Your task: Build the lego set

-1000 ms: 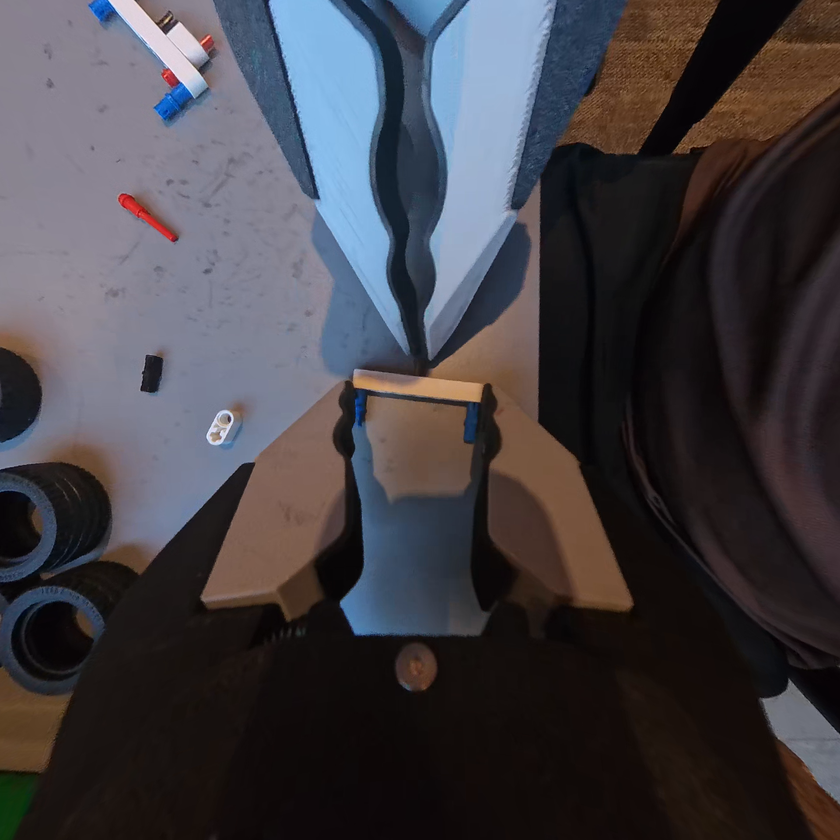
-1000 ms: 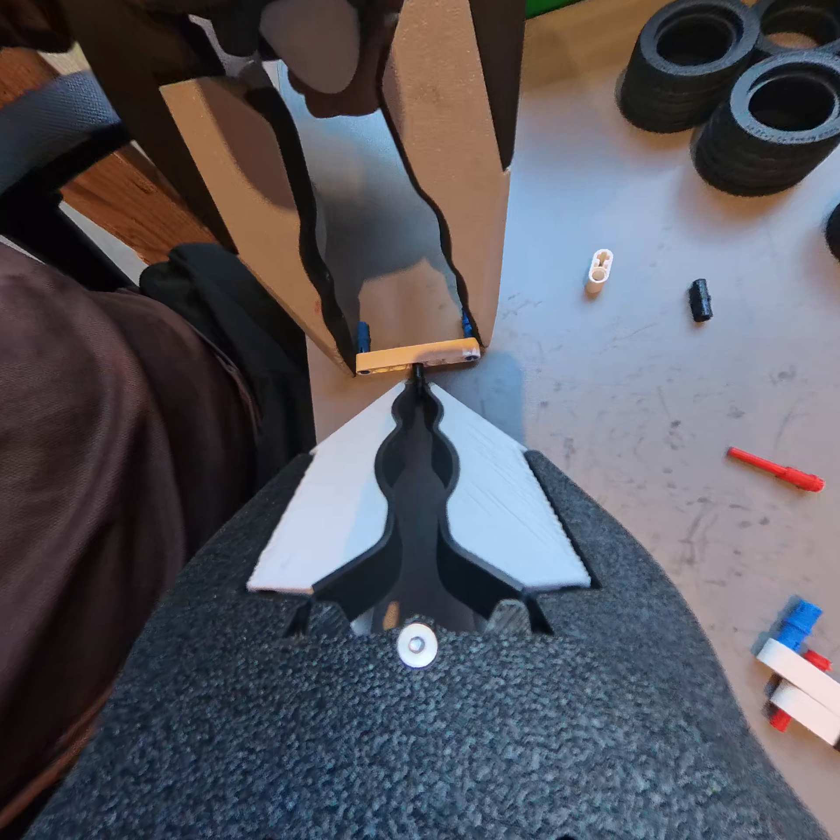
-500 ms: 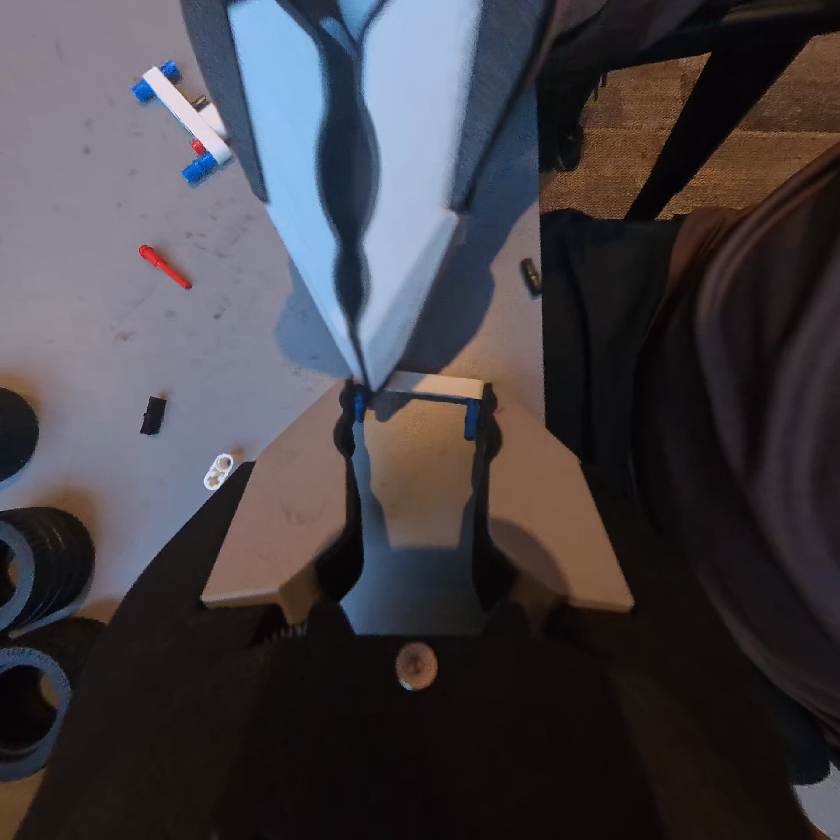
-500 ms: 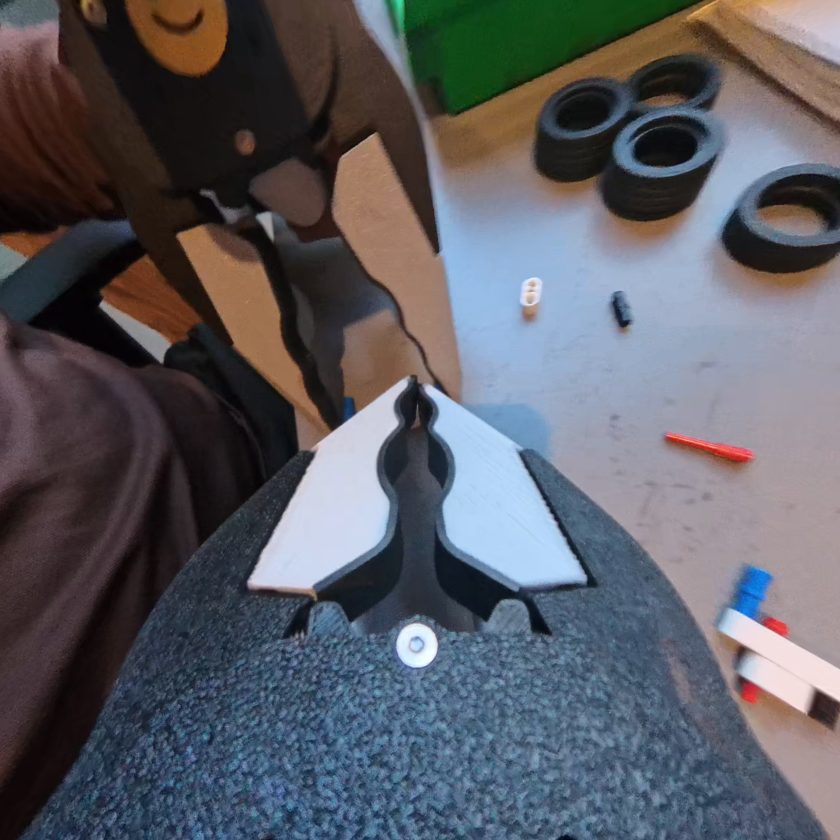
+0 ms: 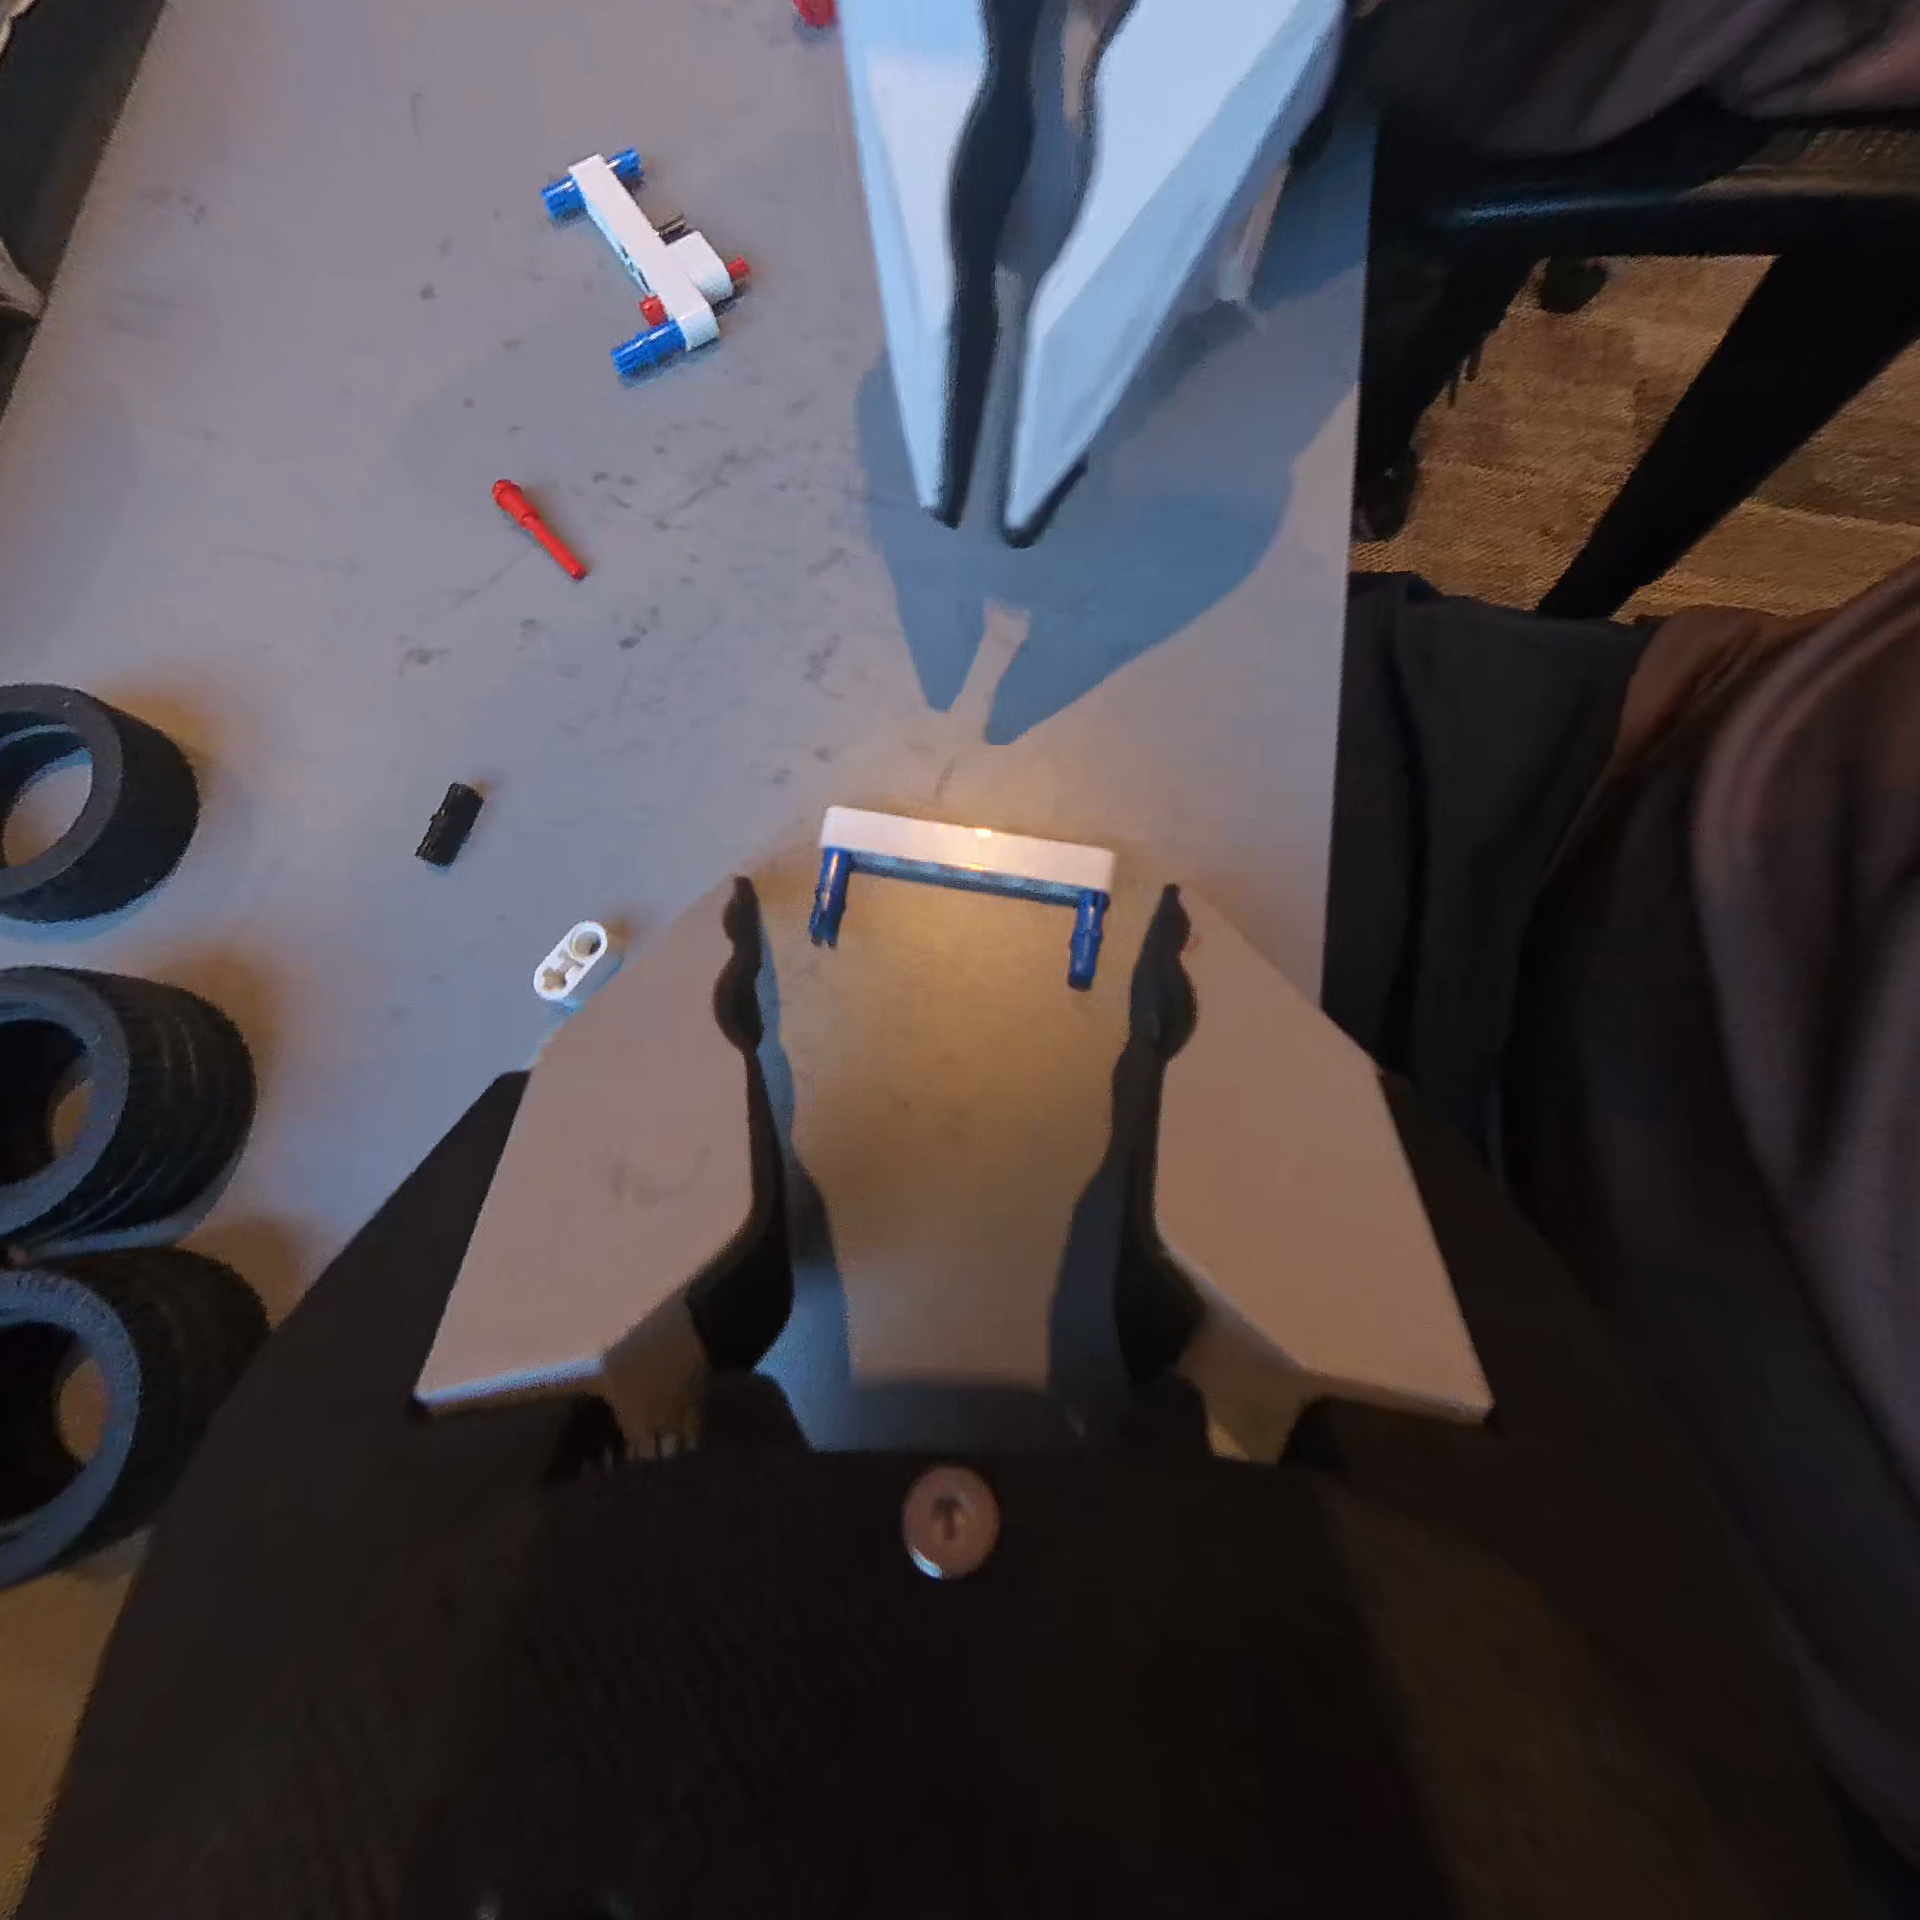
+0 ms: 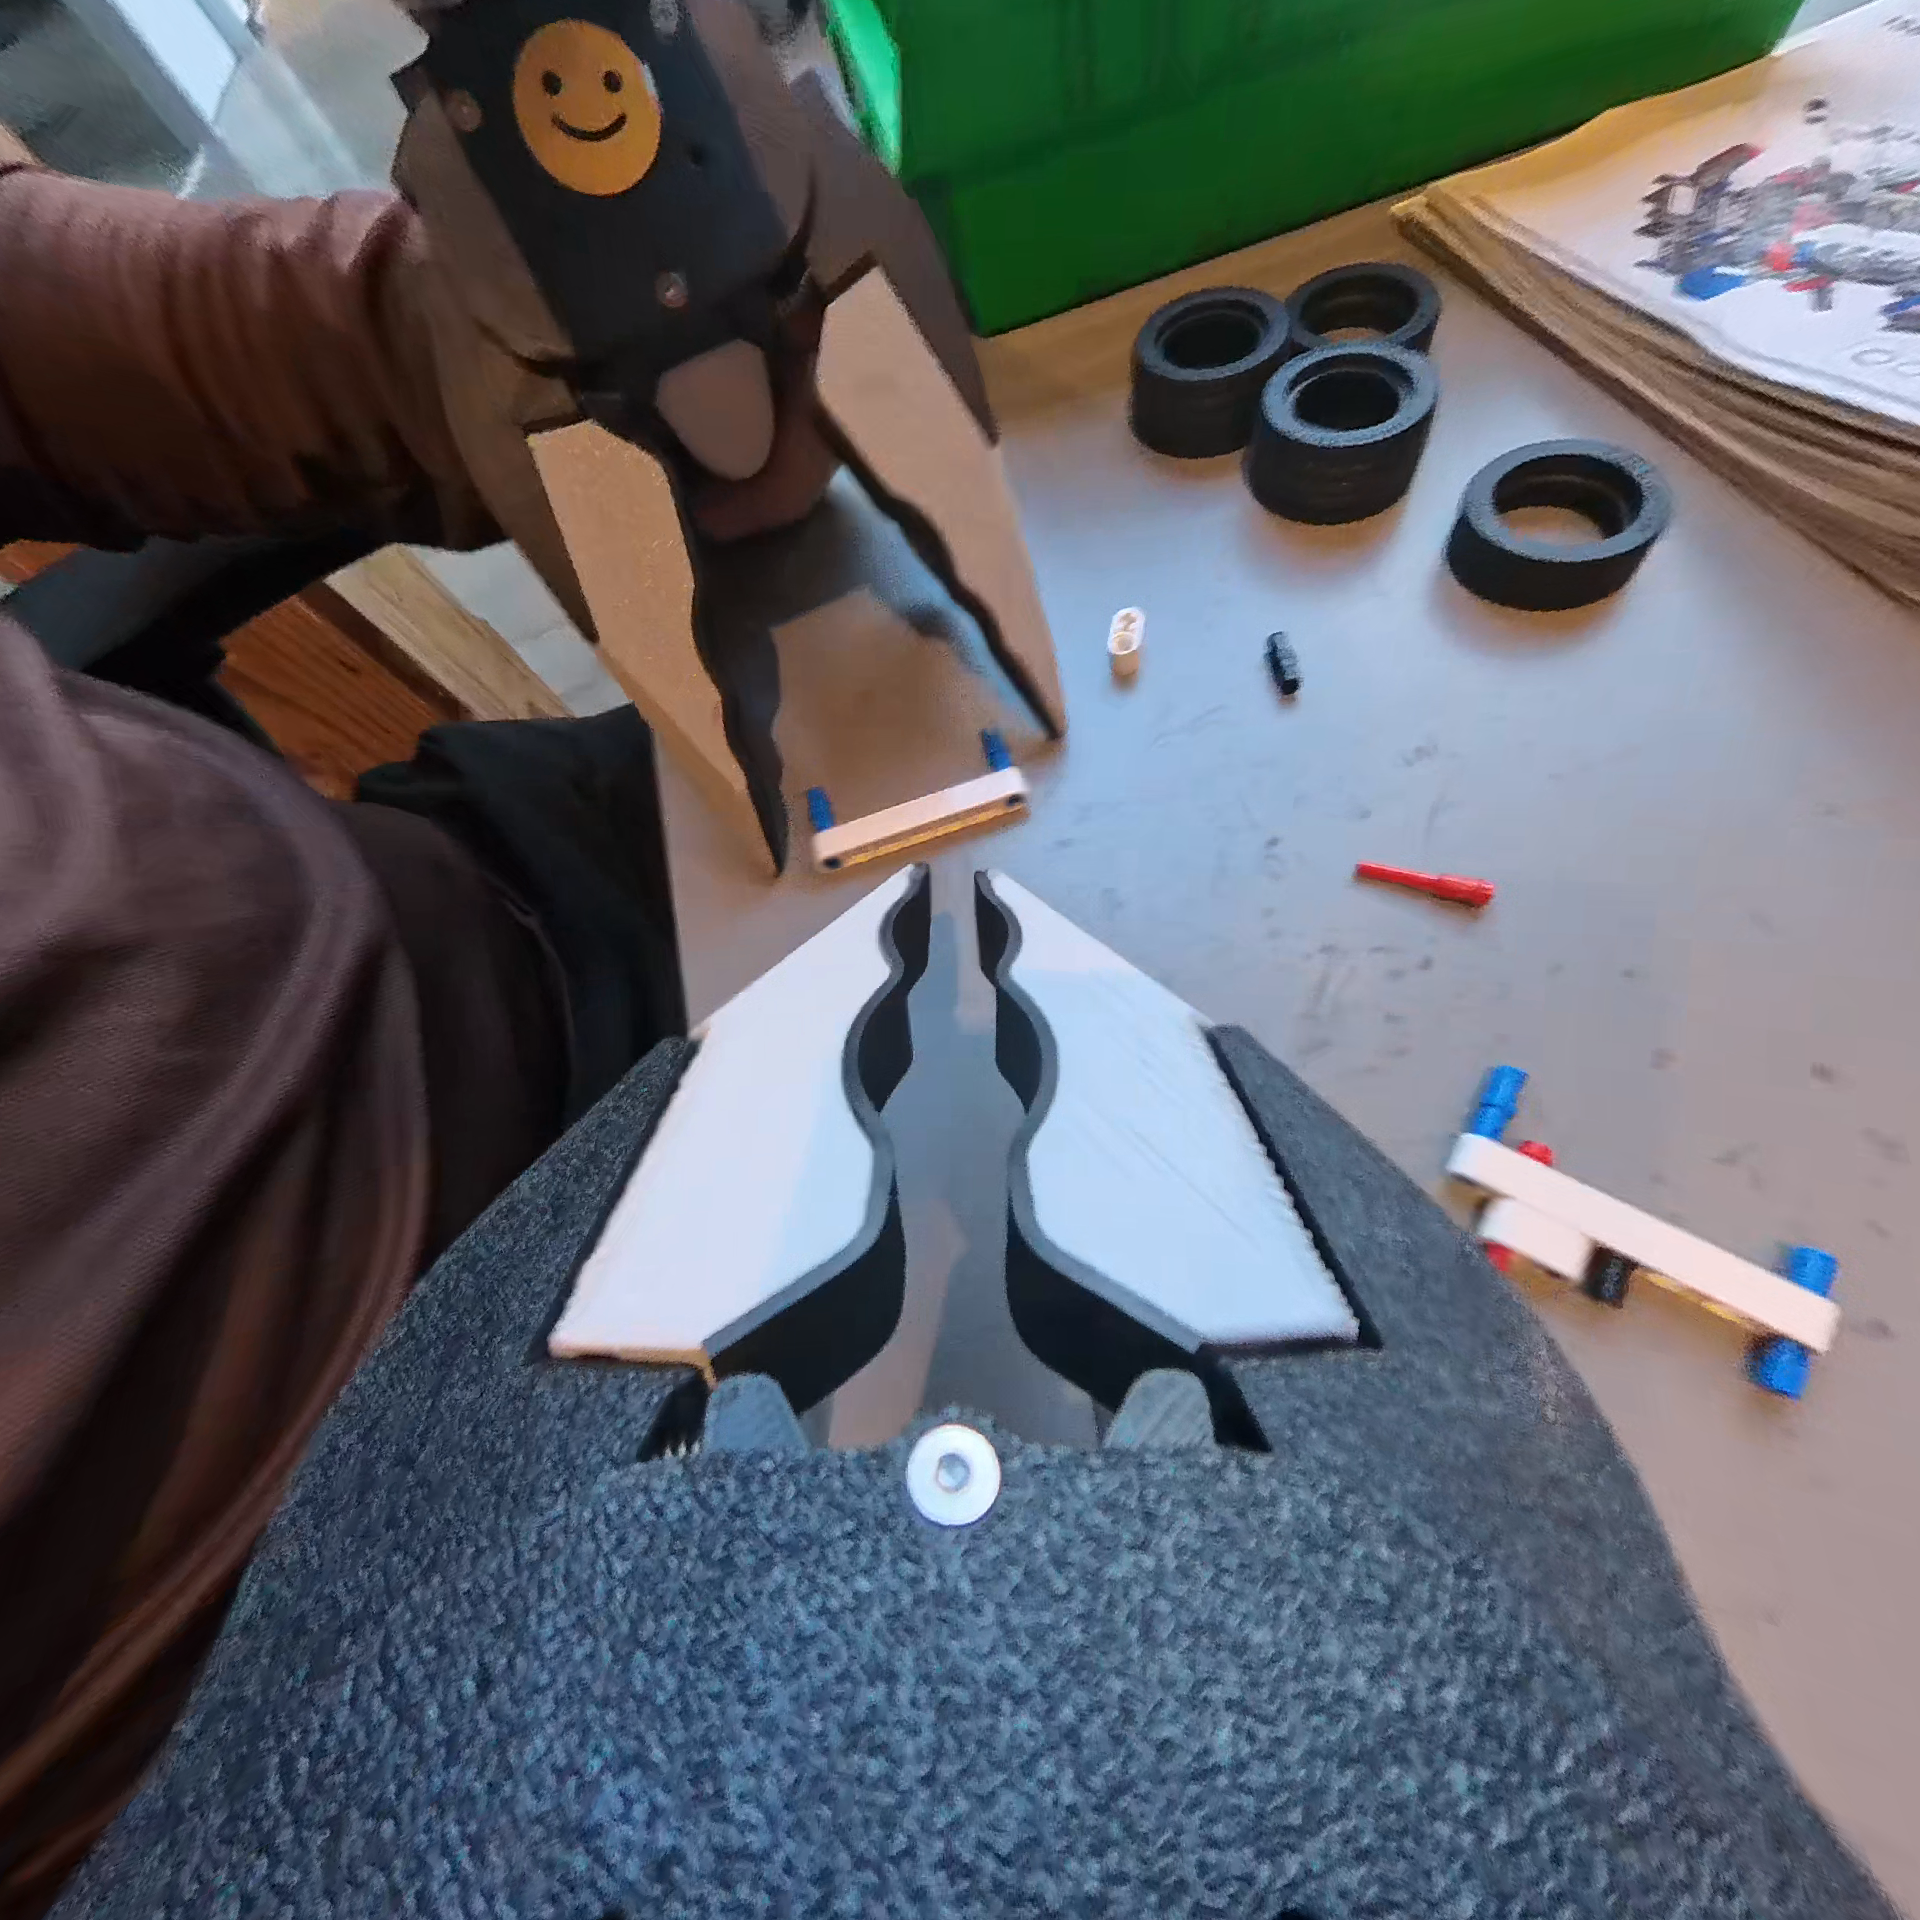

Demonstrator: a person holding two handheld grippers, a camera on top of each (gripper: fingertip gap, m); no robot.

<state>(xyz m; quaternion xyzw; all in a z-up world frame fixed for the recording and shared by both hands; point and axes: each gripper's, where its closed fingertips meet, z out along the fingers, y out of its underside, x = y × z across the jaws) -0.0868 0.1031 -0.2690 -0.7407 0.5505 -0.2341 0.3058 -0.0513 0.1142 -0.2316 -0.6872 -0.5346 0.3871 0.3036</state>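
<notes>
A white beam (image 5: 966, 857) with a blue pin at each end lies on the grey table (image 5: 312, 520), just past my left gripper's tips. My left gripper (image 5: 956, 896) is open wide and holds nothing. My right gripper (image 6: 951, 881) is open by a narrow gap and empty. It hovers a short way from the beam (image 6: 914, 821) and faces the left gripper (image 6: 914, 795). In the left wrist view the right gripper (image 5: 985, 525) hangs above the table beyond the beam.
A white assembly (image 5: 649, 265) with blue and red pins, a red axle (image 5: 538, 528), a black pin (image 5: 449, 823) and a small white connector (image 5: 571, 958) lie loose. Black tyres (image 6: 1340, 431), a green box (image 6: 1247, 125) and an instruction booklet (image 6: 1714, 260) stand farther off. The table edge (image 5: 1340, 727) is close beside the beam. There is about 6 centimetres between the tips of the two grippers.
My left gripper has opened and let go of the white beam, which now lies on the table. My right gripper has pulled back from the beam and opened slightly.
</notes>
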